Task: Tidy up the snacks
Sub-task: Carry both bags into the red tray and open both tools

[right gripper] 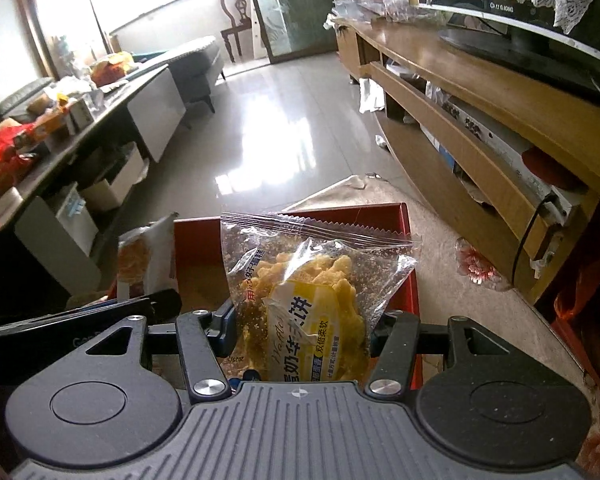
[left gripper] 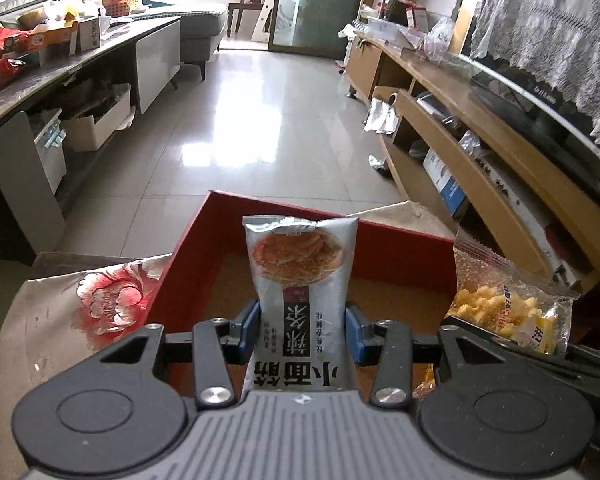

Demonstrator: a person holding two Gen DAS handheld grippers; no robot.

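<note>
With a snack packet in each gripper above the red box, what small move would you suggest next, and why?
Probably lower the left gripper a little and release. It is shut on the silver noodle-snack packet, held upright over the open red box, whose brown floor shows bare beneath. The right gripper, shut on the clear waffle packet, could follow.

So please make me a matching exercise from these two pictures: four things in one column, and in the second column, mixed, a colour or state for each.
Column one:
1. silver noodle snack packet
2. clear bag of yellow waffle pieces
3. red box
4. tablecloth

Column two:
A. printed with a red flower
B. clamped in the right gripper
C. open, brown inside
D. clamped in the left gripper

Pairs: 1-D, 2-B, 3-C, 4-A
</note>
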